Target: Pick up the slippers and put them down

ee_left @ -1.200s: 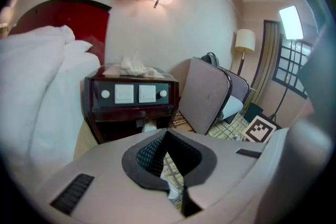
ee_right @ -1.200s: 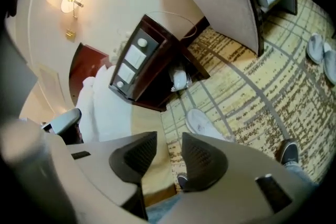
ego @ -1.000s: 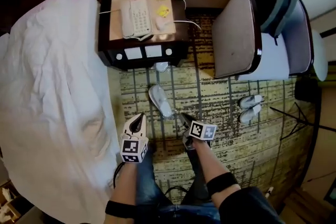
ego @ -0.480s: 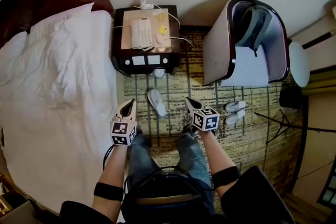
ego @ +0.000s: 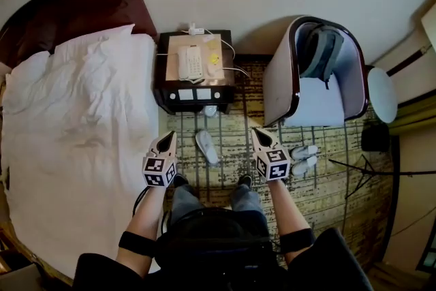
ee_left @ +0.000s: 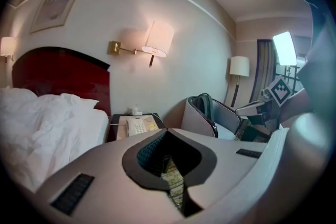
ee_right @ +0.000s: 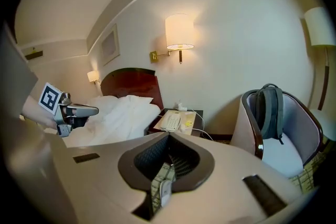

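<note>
Where the yellow-and-dark patterned carpet (ego: 231, 126) runs between the white-sheeted bed (ego: 75, 146) and the curved grey armchair with a dark wooden rim (ego: 276, 88), there is a fair strip of open floor ahead of the person's feet. The bed's edge lies just beside the left gripper (ego: 165, 140). The dark wooden nightstand (ego: 163, 78) closes the far end of the strip, and the armchair's back walls off the right side.

One flat white slipper (ego: 206, 146) lies alone on the carpet, between the two grippers and touching neither. A second white slipper (ego: 210, 110) pokes out at the foot of the nightstand, and a pair of white slippers (ego: 304, 157) sits by the armchair, on the side of the right gripper (ego: 257, 134).

Both grippers hang in the air, well above the floor. The left gripper's jaws are pressed together with nothing in them. The right gripper's jaws are likewise closed and empty, with only carpet and the lone slipper showing far below through the slit.
</note>
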`<state>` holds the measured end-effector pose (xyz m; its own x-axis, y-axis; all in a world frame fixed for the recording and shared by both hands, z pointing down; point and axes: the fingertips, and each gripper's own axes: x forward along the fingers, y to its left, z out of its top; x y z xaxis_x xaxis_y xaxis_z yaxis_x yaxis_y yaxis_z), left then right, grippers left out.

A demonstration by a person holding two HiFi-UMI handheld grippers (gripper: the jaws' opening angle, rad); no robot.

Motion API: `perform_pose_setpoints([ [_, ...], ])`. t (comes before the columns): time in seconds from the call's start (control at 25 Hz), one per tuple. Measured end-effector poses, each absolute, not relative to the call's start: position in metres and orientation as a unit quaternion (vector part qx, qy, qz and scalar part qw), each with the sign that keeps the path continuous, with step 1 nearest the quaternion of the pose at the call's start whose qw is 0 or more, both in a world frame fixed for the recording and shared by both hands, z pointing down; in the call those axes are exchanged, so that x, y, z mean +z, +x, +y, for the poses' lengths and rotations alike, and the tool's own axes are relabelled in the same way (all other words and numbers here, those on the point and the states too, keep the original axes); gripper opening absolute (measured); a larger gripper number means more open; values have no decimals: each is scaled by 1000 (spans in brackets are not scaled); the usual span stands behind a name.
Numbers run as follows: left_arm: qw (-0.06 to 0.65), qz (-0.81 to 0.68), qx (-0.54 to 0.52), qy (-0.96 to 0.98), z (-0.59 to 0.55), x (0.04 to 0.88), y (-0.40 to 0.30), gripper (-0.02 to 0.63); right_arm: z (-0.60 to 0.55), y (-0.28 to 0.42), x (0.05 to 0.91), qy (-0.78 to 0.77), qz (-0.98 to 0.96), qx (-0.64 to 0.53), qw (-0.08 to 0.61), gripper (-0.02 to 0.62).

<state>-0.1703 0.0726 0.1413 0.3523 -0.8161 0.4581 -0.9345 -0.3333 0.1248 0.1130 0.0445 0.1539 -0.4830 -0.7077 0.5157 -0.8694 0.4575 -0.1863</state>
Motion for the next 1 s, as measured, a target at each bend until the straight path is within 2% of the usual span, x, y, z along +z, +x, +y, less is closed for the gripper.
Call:
perform_pose_setpoints([
  [0.2, 178, -537, 164, 808, 84, 137, -168, 0, 43, 111, 142, 480, -832, 223, 165, 1],
  [0.36, 194, -540, 161, 803, 87, 138, -164, 0, 41, 116, 144, 481, -830, 224, 171, 1],
  [1.0, 182, -550, 171, 797, 87, 139, -179, 0, 38, 105, 161, 464, -834, 242, 176, 2],
])
